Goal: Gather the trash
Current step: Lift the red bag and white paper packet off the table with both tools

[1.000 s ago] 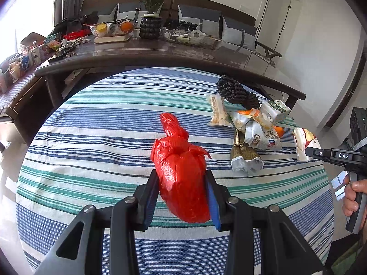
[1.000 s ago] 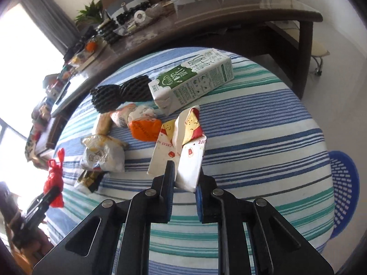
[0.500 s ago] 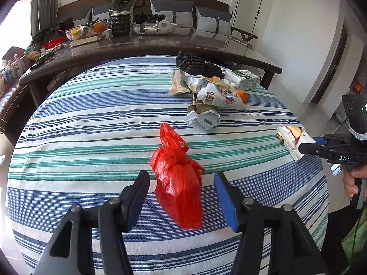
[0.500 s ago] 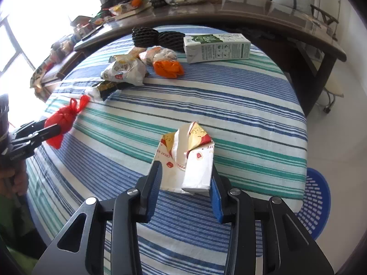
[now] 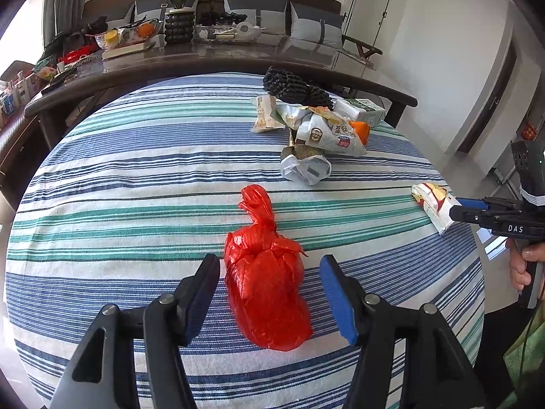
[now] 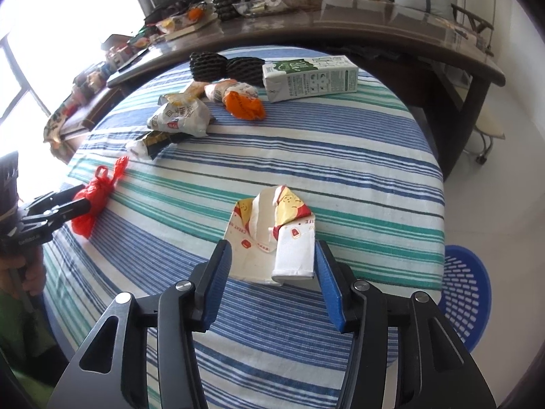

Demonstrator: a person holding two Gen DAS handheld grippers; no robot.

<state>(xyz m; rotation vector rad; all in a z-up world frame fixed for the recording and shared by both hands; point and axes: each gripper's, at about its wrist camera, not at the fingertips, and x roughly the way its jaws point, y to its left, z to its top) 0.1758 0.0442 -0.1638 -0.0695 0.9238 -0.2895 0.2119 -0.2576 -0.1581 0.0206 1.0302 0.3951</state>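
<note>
Both grippers — left (image 5: 269, 293), right (image 6: 272, 272) — gape; only the right view shows the blue basket (image 6: 466, 293).

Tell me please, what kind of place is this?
Most likely a home living or dining room: a sofa with cushions stands along the far wall, a potted plant sits on a long dark table, and a striped cloth covers the round table with the trash.
</note>
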